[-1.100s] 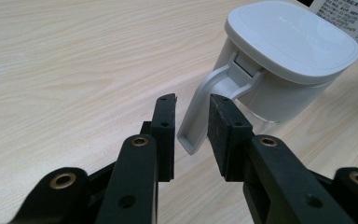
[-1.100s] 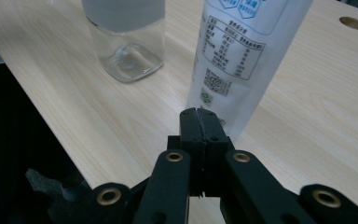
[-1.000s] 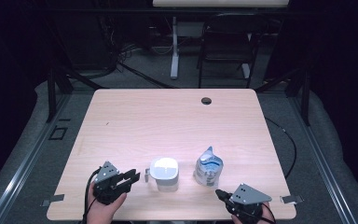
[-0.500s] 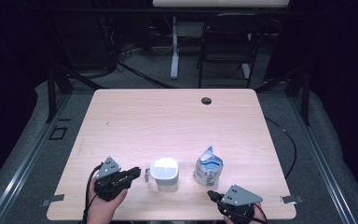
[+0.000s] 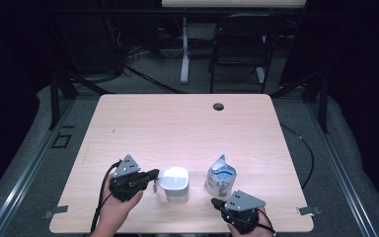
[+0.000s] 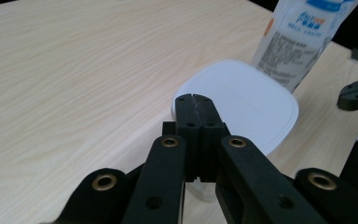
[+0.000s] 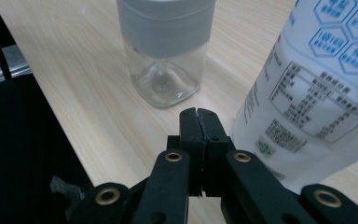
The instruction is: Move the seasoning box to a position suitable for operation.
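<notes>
Change since earlier frames: the right hand-held gripper [image 5: 222,204] has been brought leftward and forward along the near edge, closer to the pouch; the left hand-held gripper [image 5: 150,174] has been eased slightly toward the jar; jar and pouch have been left where they stood.
Tabletop [image 5: 177,123]: a pale wood surface, bare apart from the two things near its near edge and a small dark grommet [image 5: 218,106] at the far side.
Pouch [image 5: 220,175]: a white and blue printed pouch is stood upright, long axis vertical, just right of the jar and apart from it; it lies just beyond and slightly left of the right hand-held gripper.
Jar [image 5: 174,183]: a clear jar with a white square lid is stood upright between the two hands; it lies directly to the right of the left hand-held gripper, the jaw tips level with the lid edge.
Nearer hand: the left is judged nearer to the jar, the right nearer to the pouch.
Left hand-held gripper state: its jaws are pressed together with nothing between them, as seen in the left gripper view [image 6: 195,100].
Right hand-held gripper state: its jaws are likewise pressed together and empty [image 7: 199,114].
Hard to make out: whether the left tips touch the lid cannot be told; the pouch top is cut off in both gripper views; the jar's contents, if any, are not readable.
</notes>
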### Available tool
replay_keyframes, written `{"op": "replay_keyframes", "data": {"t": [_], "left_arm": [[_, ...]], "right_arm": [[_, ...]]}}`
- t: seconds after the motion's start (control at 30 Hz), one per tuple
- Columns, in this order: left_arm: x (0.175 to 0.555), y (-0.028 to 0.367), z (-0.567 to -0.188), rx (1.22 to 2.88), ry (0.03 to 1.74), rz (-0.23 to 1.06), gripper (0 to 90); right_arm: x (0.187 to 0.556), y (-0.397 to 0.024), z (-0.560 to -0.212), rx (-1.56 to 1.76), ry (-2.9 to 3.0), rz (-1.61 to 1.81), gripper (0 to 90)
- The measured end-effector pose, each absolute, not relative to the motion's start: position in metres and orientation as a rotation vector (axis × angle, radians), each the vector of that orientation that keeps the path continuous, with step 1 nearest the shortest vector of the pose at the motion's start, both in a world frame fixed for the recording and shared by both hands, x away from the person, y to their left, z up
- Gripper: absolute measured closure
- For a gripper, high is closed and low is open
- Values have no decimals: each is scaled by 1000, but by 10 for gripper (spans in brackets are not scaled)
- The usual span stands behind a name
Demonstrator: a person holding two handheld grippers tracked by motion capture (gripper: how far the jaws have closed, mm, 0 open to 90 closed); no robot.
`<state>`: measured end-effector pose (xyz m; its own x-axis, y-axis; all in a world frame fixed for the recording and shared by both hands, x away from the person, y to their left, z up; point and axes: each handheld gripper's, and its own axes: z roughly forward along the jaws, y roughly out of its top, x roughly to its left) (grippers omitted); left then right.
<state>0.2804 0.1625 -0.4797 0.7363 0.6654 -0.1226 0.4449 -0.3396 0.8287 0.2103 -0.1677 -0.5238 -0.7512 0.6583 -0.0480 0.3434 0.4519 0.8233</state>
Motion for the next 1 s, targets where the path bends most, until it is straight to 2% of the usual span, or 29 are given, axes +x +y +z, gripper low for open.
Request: {"op": "replay_keyframes", "data": {"t": [0.43,1.0], "left_arm": [[292,153,-478,2083,841,258,900],[288,155,-481,2072,834,254,900]], "right_arm": [[223,-146,-514,843,2342,1266,900],[238,-123,-508,799,2344,1243,900]]}}
